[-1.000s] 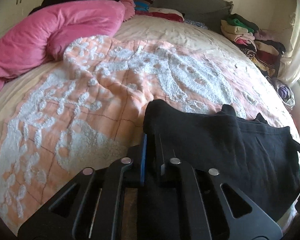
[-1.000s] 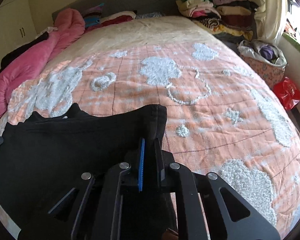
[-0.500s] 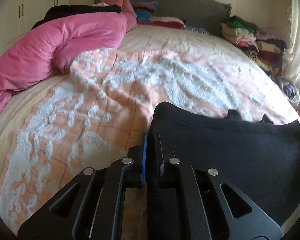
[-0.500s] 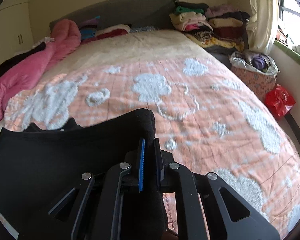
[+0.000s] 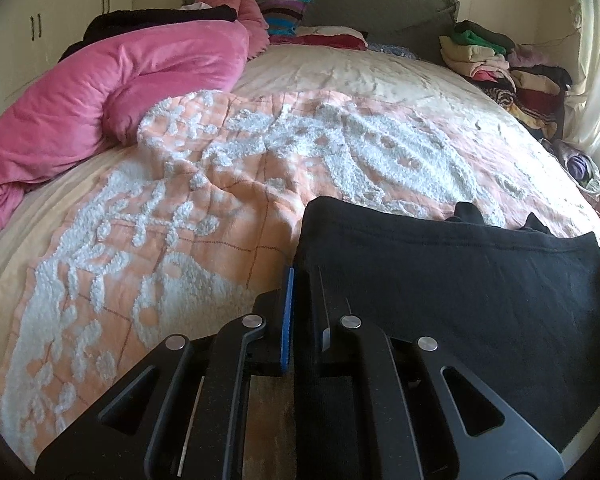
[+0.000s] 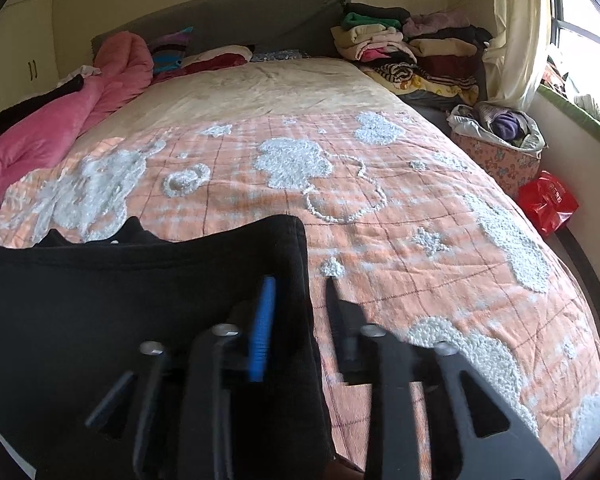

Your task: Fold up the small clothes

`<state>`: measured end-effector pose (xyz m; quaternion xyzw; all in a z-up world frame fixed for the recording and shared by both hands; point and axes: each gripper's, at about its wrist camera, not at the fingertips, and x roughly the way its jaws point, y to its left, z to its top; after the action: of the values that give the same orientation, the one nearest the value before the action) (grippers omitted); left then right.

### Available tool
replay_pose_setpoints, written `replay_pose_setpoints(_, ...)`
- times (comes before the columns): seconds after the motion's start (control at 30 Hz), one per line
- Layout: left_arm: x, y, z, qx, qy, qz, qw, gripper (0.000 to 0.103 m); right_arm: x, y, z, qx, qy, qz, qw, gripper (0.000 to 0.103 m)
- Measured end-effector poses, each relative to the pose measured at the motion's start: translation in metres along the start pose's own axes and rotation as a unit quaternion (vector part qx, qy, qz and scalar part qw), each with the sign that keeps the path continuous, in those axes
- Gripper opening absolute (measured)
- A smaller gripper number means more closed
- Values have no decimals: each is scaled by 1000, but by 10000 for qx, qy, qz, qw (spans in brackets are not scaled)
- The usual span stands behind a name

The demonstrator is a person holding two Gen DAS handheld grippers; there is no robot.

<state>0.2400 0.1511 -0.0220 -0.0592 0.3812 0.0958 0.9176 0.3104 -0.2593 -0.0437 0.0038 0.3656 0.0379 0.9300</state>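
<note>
My left gripper [image 5: 300, 300] is clamped tight on one corner of the black garment [image 5: 460, 280], fingers pinched together on the cloth at lower centre of the left view. The garment hangs stretched between my two hands over the near edge of the bed [image 6: 400, 220], just above the peach quilt [image 5: 180, 240].

And there goes the other side: my right gripper [image 6: 300, 312] has just been opening, fingers now apart, the blue pad [image 6: 262, 332] standing clear. The black corner drapes between them, no longer squeezed as far as I can judge.

So I'd call this the lay-down step, with the fold itself not yet made. Next, I reckon, the left needs to release too, or carry its corner across onto the cloth, then both hands smooth it flat.

Containers: at the right of the right view a floral basket [image 6: 496, 160] sits by the bed, stuffed with bagged clothes, purple showing on top. A red bag [image 6: 548, 204] lies just beside it; its contents are hidden.
</note>
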Motion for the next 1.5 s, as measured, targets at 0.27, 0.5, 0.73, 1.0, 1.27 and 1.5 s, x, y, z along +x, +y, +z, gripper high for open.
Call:
replay_pose_setpoints(0.27, -6, 5, -3, -76, 54, 36, 9999, 16, -21, 3, -11, -43, -118, 94, 9999, 43)
replay_pose_setpoints(0.5, -29, 9, -7, -147, -65, 30, 9999, 31, -49, 8, -25, -114, -231, 287, 9993, 45)
replay_pose_setpoints(0.73, -52, -4, -16, -137, -72, -114, 9998, 48, -69, 22, -41, -343, -107, 625, 9974, 47)
replay_pose_setpoints(1.0, -64, -36, -46, 195, 230, -481, 9984, 55, -80, 31, -65, -572, 159, 909, 9941, 50)
replay_pose_setpoints(1.27, -59, -36, -72, 27, 737, -664, 9951, 57, -80, 30, -82, -603, 429, 816, 9939, 53)
replay_pose_setpoints(1.5, -62, -34, -82, -46, 815, -703, 9942, 57, -81, 22, -94, -357, 544, 879, 9940, 53)
